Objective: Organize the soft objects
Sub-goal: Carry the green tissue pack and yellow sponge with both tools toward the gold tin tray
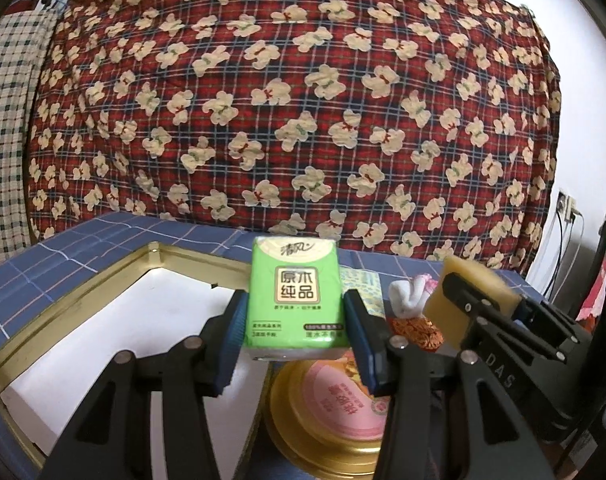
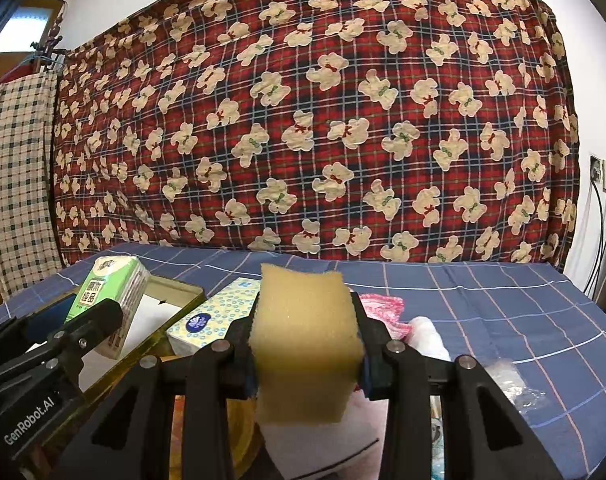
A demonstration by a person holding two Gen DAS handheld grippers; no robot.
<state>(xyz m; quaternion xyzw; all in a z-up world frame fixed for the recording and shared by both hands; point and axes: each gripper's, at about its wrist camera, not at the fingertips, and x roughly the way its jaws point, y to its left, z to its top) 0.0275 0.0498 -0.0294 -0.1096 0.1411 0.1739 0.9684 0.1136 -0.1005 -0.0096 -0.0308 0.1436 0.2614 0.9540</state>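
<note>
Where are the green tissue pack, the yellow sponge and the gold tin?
green tissue pack [image 1: 295,294], left wrist view, front label.
yellow sponge [image 2: 305,332], right wrist view, front face.
gold tin [image 1: 103,280], left wrist view, far rim.

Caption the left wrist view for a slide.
Left tool holds a green tissue pack above the gold tin; right tool grips a yellow sponge.

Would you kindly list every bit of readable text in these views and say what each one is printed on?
"清风" and "原木纯品": green tissue pack held in the left gripper; its smaller print is too small to read.
"DAS": right gripper.
"GenRobot.AI": left gripper body, seen in the right wrist view.
Pink round tin lid: characters upside down, unreadable.
</note>
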